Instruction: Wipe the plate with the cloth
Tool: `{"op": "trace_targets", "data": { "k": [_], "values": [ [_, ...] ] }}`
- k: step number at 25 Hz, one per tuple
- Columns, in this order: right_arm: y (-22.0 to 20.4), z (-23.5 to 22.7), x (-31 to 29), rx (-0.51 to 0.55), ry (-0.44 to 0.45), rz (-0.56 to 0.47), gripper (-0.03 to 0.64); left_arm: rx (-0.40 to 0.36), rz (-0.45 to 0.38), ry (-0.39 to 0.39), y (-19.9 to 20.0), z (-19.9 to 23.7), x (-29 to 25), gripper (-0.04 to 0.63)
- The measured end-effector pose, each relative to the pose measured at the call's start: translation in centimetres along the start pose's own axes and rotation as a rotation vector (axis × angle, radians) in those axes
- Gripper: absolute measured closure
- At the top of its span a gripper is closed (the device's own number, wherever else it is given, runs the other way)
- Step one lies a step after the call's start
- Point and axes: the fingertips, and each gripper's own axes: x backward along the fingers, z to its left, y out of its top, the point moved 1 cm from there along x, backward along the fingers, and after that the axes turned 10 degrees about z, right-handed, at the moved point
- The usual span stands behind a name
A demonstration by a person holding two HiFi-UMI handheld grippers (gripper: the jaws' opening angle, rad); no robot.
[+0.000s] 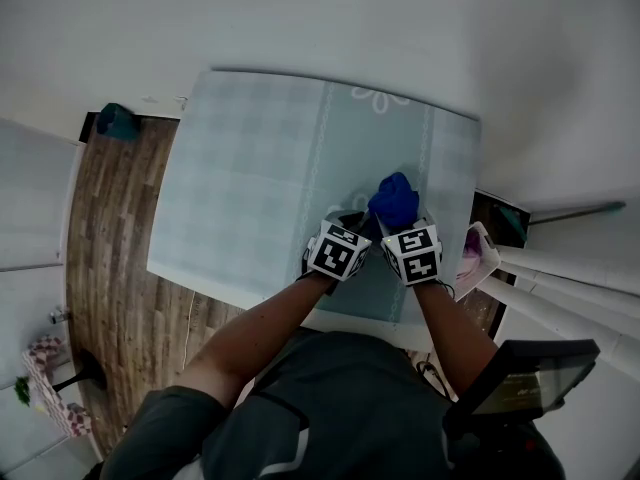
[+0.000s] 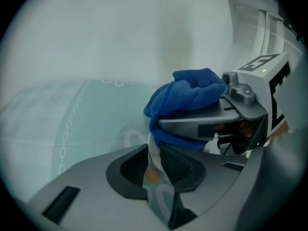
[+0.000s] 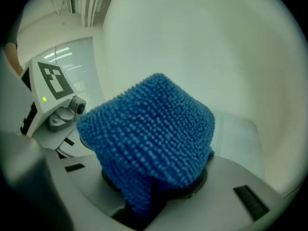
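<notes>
My left gripper point(image 2: 157, 159) is shut on the rim of a plate point(image 2: 155, 183), seen edge-on as a thin teal strip with white rings and an orange dot. A bunched blue cloth point(image 2: 185, 94) presses against the plate's upper part, and my right gripper point(image 3: 150, 200) is shut on it. That cloth point(image 3: 149, 134) fills most of the right gripper view and hides the plate there. In the head view both grippers sit side by side above the table's near right part, left gripper point(image 1: 346, 230) and right gripper point(image 1: 403, 226), with the cloth point(image 1: 394, 200) just beyond them.
The table point(image 1: 250, 168) has a pale teal patterned cover. Wooden floor point(image 1: 120, 238) runs along its left, with a teal object point(image 1: 117, 121) at the far corner. A pink-and-white item point(image 1: 478, 253) sits off the table's right edge, and a dark screen point(image 1: 530, 373) stands at lower right.
</notes>
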Motion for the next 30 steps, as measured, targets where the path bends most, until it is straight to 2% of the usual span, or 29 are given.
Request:
{"op": "trace_targets", "data": {
  "k": [8,15,17,19,23,26,30],
  "values": [
    [-3.6,-4.8,2.8,-0.075,-0.101,0.043,0.495,0.011,0.005,0.007,-0.2,0.1,0.2,0.511],
    [-4.6,-7.0,5.5,-0.191,-0.176,0.016,0.495,0.047,0.0,-0.018,-0.3,0.1,0.2,0.511],
    [-3.5,-5.7,5.7,-0.183,-0.144,-0.013,0.495,0.042,-0.019,-0.002,-0.1,0.4,1.0,0.511],
    [-1.7,-3.1,5.1,-0.128,-0.066,-0.045,0.495,0.023,-0.046,0.036,0.1,0.9,1.9,0.511],
    [-0.2,2.4,2.0,-0.042,0.067,-0.021,0.495,0.011,-0.006,0.037,-0.9,1.5,2.0,0.514],
    [-1.4,3.4,0.6,-0.017,0.064,0.035,0.495,0.01,0.015,0.028,-1.6,1.3,1.7,0.522],
    [-2.8,1.4,1.7,-0.059,0.012,0.046,0.495,0.011,0.0,0.032,-1.5,1.2,1.7,0.526]
  ]
}}
